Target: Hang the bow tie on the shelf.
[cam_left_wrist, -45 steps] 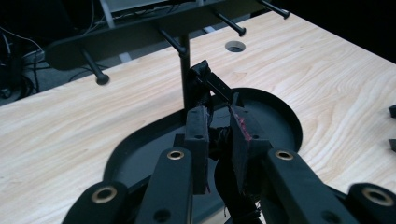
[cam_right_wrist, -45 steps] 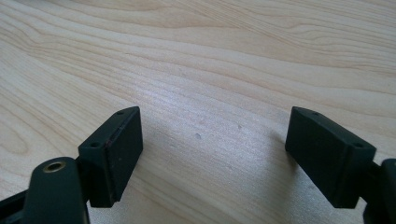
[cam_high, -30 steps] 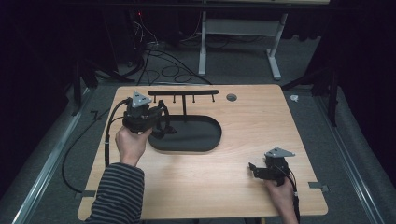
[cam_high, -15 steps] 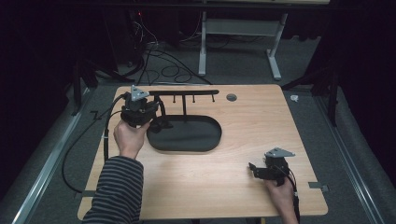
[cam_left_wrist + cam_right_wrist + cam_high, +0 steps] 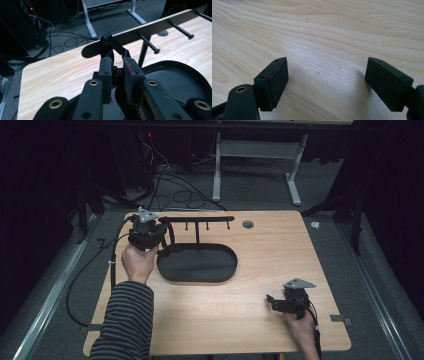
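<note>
Black strap (image 5: 110,46): at the rack's (image 5: 200,220) left end, near the table's (image 5: 280,265) far-left corner, clamped in the left gripper (image 5: 117,65); forearm extended, wrist raised. Right gripper (image 5: 325,80): jaws apart, low over the near-right corner, hand resting.

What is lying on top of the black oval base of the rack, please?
The base looks bare across its dark surface; the rack's post rises from its far edge. The left tool, shut on a black strap, covers its near-left rim.

Black rack (image 5: 197,220) and base (image 5: 197,265), pale wood-grain table (image 5: 260,250), striped sleeve (image 5: 122,320).
</note>
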`<state>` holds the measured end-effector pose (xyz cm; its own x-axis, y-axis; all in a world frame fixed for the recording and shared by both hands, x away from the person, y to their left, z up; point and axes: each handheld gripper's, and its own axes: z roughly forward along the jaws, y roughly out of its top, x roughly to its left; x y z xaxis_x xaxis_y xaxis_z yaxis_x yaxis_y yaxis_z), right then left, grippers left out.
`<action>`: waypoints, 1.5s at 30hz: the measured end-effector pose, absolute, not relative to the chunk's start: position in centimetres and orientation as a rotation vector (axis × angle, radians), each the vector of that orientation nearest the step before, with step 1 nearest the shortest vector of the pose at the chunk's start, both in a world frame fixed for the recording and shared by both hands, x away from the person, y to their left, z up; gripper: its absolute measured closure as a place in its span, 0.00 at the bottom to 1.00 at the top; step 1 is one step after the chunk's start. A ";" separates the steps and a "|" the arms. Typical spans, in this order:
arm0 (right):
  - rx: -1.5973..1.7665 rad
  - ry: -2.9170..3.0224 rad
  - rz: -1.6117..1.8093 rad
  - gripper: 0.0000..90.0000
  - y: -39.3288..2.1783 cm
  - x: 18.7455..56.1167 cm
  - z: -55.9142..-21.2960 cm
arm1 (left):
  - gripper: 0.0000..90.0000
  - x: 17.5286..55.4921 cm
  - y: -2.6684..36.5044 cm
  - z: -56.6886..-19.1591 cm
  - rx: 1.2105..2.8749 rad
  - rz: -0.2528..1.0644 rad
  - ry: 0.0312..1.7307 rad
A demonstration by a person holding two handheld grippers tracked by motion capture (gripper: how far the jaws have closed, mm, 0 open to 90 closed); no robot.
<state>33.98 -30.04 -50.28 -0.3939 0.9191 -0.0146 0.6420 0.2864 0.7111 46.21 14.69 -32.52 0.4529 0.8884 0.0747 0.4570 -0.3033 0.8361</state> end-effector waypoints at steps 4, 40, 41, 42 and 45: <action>1.400 2.137 0.880 0.22 -30.0 34.0 -50.3 | 0.86 46.6 14.7 -32.7 1.934 0.715 1.141; 1.400 2.137 0.880 0.22 -30.0 34.0 -50.3 | 0.80 47.5 15.7 -34.7 1.939 0.697 1.217; 1.400 2.137 0.880 0.22 -30.0 34.0 -50.3 | 0.79 47.5 15.7 -34.7 1.932 0.697 1.219; 1.400 2.138 0.881 0.22 -30.0 34.0 -50.3 | 0.78 47.4 15.7 -34.7 1.927 0.696 1.219; 1.400 2.138 0.881 0.22 -30.0 34.0 -50.3 | 0.76 47.4 15.8 -34.8 1.929 0.693 1.221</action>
<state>33.97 -30.04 -50.27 -0.3941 0.9190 -0.0144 0.6422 0.2865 0.7110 47.36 15.77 -34.79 0.4019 0.9140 0.0553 0.5155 -0.2758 0.8113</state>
